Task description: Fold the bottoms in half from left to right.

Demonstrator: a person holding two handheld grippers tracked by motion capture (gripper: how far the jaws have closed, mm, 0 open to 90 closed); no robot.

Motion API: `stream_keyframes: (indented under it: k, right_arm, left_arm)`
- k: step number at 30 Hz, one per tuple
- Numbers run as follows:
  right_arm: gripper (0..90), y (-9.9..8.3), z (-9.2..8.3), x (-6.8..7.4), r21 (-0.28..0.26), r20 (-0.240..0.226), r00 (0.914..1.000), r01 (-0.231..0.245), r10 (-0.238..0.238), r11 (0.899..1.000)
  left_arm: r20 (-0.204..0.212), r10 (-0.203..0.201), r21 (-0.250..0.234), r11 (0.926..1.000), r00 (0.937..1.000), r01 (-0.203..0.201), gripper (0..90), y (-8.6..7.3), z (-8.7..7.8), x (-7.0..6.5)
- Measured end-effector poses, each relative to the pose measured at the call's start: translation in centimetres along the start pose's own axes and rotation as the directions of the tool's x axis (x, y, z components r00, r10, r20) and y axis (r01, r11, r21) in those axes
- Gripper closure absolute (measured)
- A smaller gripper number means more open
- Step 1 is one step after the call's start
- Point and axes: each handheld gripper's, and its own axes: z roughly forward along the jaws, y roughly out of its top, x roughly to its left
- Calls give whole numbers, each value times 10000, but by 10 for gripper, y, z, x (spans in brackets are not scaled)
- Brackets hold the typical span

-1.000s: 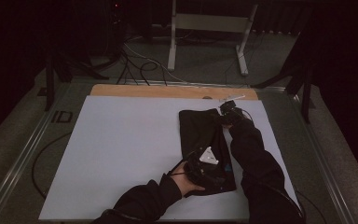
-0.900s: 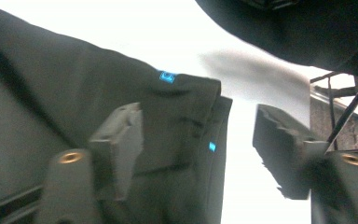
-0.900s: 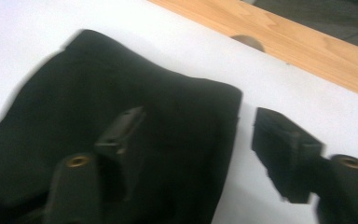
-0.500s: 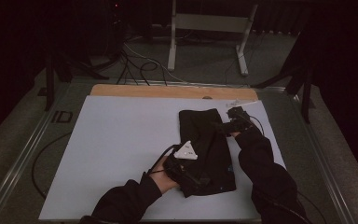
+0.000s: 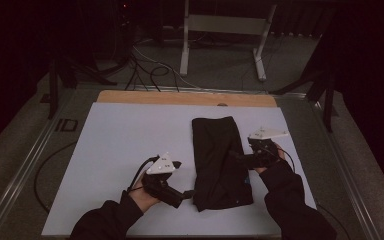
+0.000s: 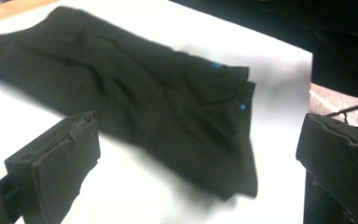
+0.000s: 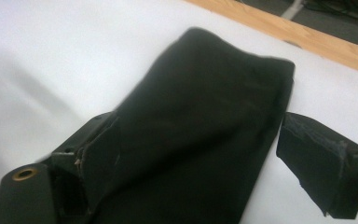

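Left claw [image 5: 189, 193] is released, its jaws having just swung wide with nothing between them, and it hovers just off the near left edge of the black folded garment [image 5: 221, 162]. From the left gripper view the cloth [image 6: 135, 100] lies flat ahead of the spread jaws, its folded corner pointing toward the claw, tiny blue stitches showing along one hem. Right claw [image 5: 237, 158] has also just let go, jaws parted, and sits over the garment's right side about midway along; in the right gripper view the dark fabric [image 7: 205, 140] runs up between the jaws but I judge the pads aren't pressing on it. The garment rests as a long narrow strip right of centre on the white mat [image 5: 125, 145] covering the bench [image 5: 180, 97], its far end near the wooden strip.

Looks like a fold is in progress, both claws resetting for the next grab. To do it well: take the near corners low, pinch all layers together, keep both claws level with each other, and lift just enough that the cloth clears the mat before carrying it over, so the edges meet square rather than skewed
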Motion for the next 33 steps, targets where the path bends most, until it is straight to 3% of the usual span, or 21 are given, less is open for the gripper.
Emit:
stream_keyframes:
  k: [5, 7, 9, 13, 17, 20, 22, 24, 25, 28, 31, 33]
  right_arm:
    - [139, -17, -9, 6, 24, -55, 9995, -301, 301, 9995]
    - [140, -30, -16, 11, 164, -222, 9975, -668, 671, 9976]
    - [139, -37, -21, 15, 282, -74, 9973, -721, 724, 9970]
    - [139, -52, -31, 22, 330, -261, 9941, -1043, 1052, 9940]
    - [190, -67, -37, 27, 541, -181, 9926, -1190, 1201, 9914]
    - [292, -76, -36, 29, 764, -28, 9923, -1233, 1238, 9894]
    - [381, -83, -35, 29, 1012, 76, 9924, -1230, 1229, 9872]
    - [414, -87, -36, 26, 1091, -90, 9867, -1606, 1626, 9810]
    - [414, -87, -36, 26, 1091, -90, 9867, -1606, 1626, 9810]
    - [450, -94, -34, 23, 1236, 56, 9866, -1627, 1633, 9789]
    - [469, -97, -31, 23, 1372, 103, 9855, -1690, 1692, 9760]
    - [470, -100, -27, 24, 1611, 123, 9868, -1615, 1616, 9736]
  left_arm:
    - [-269, -237, -113, 9997, 9994, 234, 0, -11, -12, 7]
    - [-476, -319, -90, 9995, 9984, 315, 0, -18, -19, 10]
    - [-540, -413, -182, 9990, 9977, 403, 0, -23, -23, 11]
    - [-594, -491, -254, 9985, 9970, 477, 0, -28, -28, 7]
    - [-75, -300, 310, 9991, 9995, 302, 0, -29, -20, -10]
    - [281, -318, 511, 9982, 9991, 303, 0, -31, -9, -19]
    - [743, -305, 567, 9980, 9968, 263, 0, -32, -1, -24]
    - [685, -36, 621, 9981, 9976, -7, 25, -31, 7, -31]
    - [685, -36, 621, 9981, 9976, -7, 50, -31, 7, -31]
    - [682, 538, 1075, 9923, 9962, -610, 93, -30, 26, -43]
    - [621, 1087, 1183, 9862, 9921, -1155, 195, -28, 37, -51]
    - [874, 1442, 1222, 9804, 9857, -1543, 367, -28, 44, -56]
